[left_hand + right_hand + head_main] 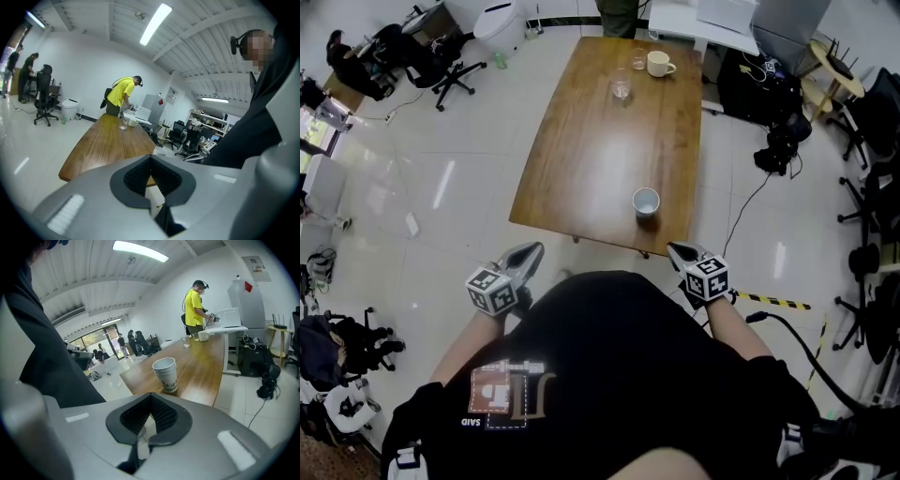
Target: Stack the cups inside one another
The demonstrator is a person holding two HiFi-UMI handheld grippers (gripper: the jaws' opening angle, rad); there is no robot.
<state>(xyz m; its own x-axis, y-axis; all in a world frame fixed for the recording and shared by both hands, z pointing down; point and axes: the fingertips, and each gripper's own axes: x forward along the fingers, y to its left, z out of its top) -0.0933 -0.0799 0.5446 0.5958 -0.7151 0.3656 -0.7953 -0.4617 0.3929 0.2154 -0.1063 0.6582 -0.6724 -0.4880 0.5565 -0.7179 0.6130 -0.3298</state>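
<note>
**Wooden counter with nested cups, both tools clear of it**

White paper cups [165, 373] stand upright on the counter [581, 159], one set inside the other, with two rims showing one just above the other in the right gripper view. The stack sits close to the counter's near edge, toward its right corner, and nothing touches it.

At the far end of the counter are a clear glass [622, 86] and, just beside it, a cream mug [658, 64]. A person in a yellow shirt [192, 308] stands bent over that end.

The left hand-held gripper [530, 251] hangs over the tiled floor [441, 187], short of the near edge and to the left of the stack. Its jaws are clenched together with nothing between them.

The right hand-held gripper [678, 249] is also short of the near edge, near the right corner, and it points toward the cups from a little way off. Its jaws are likewise pressed together and empty.

A strip of yellow-and-black tape [773, 301] lies on the floor to its right.
</note>
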